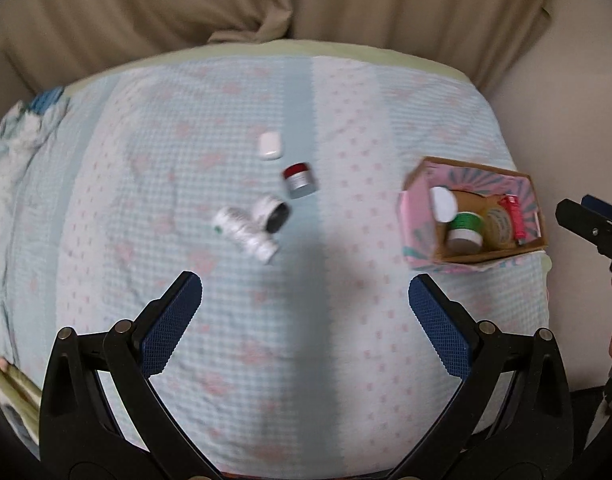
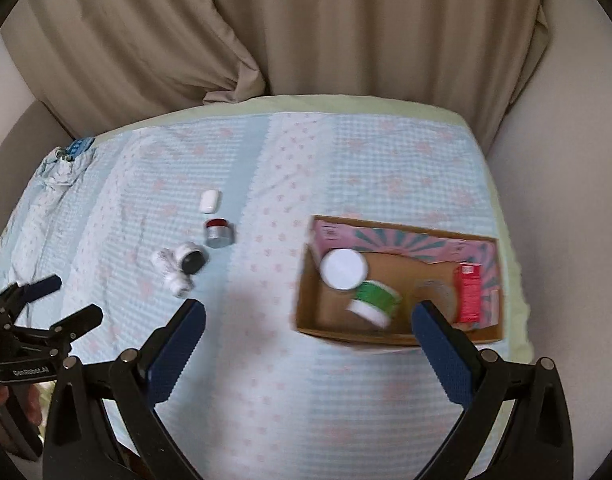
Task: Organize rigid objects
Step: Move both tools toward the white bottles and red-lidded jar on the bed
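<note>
On the blue checked bedspread lie a white case (image 1: 271,145) (image 2: 209,201), a red-lidded silver jar (image 1: 301,180) (image 2: 219,233), a white jar with a black lid (image 1: 272,215) (image 2: 191,259) and a white bottle on its side (image 1: 246,236) (image 2: 171,271). A cardboard box (image 1: 413,184) (image 2: 306,292) holds a white-lidded jar (image 2: 343,268), a green jar (image 1: 465,229) (image 2: 373,301), a round tin (image 1: 499,227) and a red pack (image 1: 516,216) (image 2: 471,292). My left gripper (image 1: 305,304) (image 2: 72,302) is open and empty, short of the loose items. My right gripper (image 2: 309,330) is open and empty in front of the box.
The bedspread (image 1: 346,128) covers a bed with a pale green edge (image 2: 346,102). Beige curtains (image 2: 306,24) hang behind it. Crumpled bedding (image 2: 62,168) lies at the far left. A wall (image 1: 566,100) is on the right.
</note>
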